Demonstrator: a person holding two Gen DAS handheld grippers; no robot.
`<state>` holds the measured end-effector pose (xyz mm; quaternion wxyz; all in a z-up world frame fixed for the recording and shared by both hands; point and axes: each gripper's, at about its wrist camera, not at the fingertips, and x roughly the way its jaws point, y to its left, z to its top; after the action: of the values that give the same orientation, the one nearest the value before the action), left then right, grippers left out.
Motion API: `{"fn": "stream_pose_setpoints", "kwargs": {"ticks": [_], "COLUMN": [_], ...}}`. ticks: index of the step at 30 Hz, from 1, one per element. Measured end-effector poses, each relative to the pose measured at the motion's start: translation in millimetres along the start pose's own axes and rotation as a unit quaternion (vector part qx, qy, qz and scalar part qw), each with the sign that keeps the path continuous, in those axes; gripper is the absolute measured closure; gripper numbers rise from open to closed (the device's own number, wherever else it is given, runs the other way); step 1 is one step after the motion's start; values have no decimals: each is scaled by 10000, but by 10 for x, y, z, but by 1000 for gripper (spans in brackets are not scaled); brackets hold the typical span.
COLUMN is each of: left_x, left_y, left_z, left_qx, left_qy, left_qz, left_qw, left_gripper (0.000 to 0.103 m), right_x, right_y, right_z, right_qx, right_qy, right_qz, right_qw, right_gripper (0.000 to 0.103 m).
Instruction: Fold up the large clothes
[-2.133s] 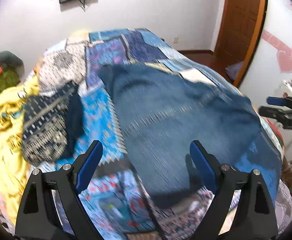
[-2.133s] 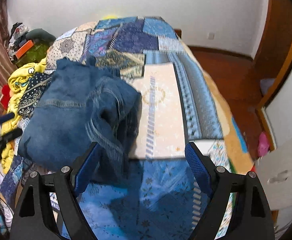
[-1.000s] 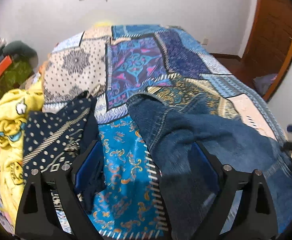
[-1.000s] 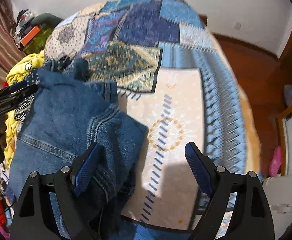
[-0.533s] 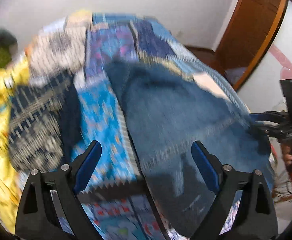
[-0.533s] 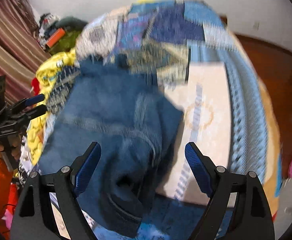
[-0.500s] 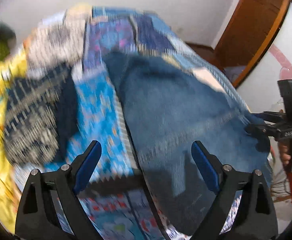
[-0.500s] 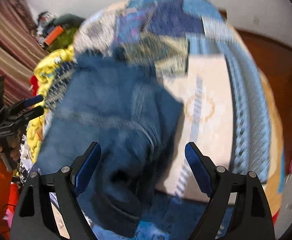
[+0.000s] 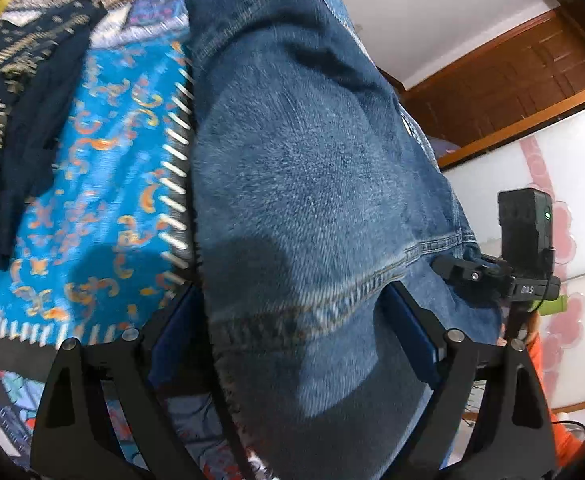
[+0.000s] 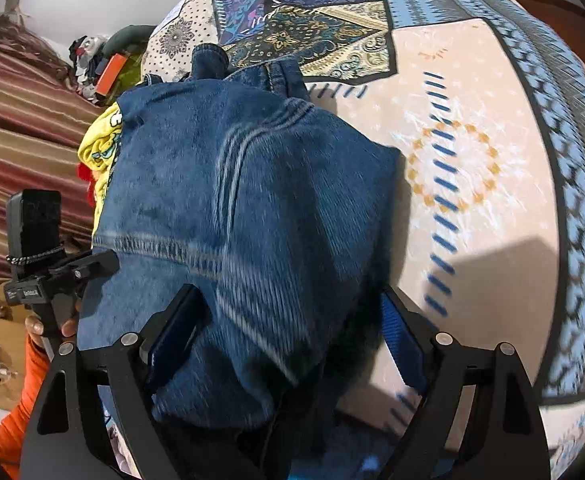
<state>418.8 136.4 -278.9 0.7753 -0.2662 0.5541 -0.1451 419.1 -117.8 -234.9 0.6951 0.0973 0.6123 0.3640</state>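
A blue denim garment [image 9: 312, 160] lies bunched on the patchwork bedspread [image 9: 104, 152]. My left gripper [image 9: 292, 320] points down over its seamed near part, open wide, with denim bulging up between the blue pads [image 9: 408, 332]. In the right wrist view the same denim [image 10: 252, 184] fills the gap of my right gripper [image 10: 288, 328], whose jaws are opening; its pads do not visibly press the cloth. Each view shows the other gripper at the denim's side: the right one [image 9: 492, 276] and the left one [image 10: 64, 272], held by a hand [image 10: 48, 324].
A dark patterned garment [image 9: 24, 92] lies at the bed's left, a yellow one [image 10: 102, 144] beyond the denim. The cream patch of bedspread [image 10: 472, 140] is bare. A wooden door [image 9: 512, 80], a striped curtain [image 10: 24, 120] and an orange sleeve [image 10: 16, 420] border the bed.
Both grippers have sunk and tipped down onto the denim, which now sits between their fingers and fills both views. The wall and far end of the bed have left the picture.
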Motion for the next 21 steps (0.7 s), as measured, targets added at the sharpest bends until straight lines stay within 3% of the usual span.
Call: {"fn": "stream_pose_setpoints", "kwargs": {"ticks": [8, 12, 15, 21], "left_x": [181, 161, -3, -321], "left_y": [-115, -138, -226, -393], "left_z": [124, 161, 88, 15], "left_qx": [129, 135, 367, 660], "left_qy": [83, -36, -236, -480], "left_qz": [-68, -149, -79, -87], "left_qw": [9999, 9998, 9990, 9966], "left_gripper": [11, 21, 33, 52], "right_x": [109, 67, 7, -148], "right_y": [-7, -41, -37, 74], "right_z": [87, 33, -16, -46], "right_qx": [-107, -33, -65, -209], "right_qy": [155, 93, 6, -158], "right_qz": [133, 195, 190, 162], "right_qw": [9997, 9998, 9998, 9995], "right_gripper": [6, 7, 19, 55]}}
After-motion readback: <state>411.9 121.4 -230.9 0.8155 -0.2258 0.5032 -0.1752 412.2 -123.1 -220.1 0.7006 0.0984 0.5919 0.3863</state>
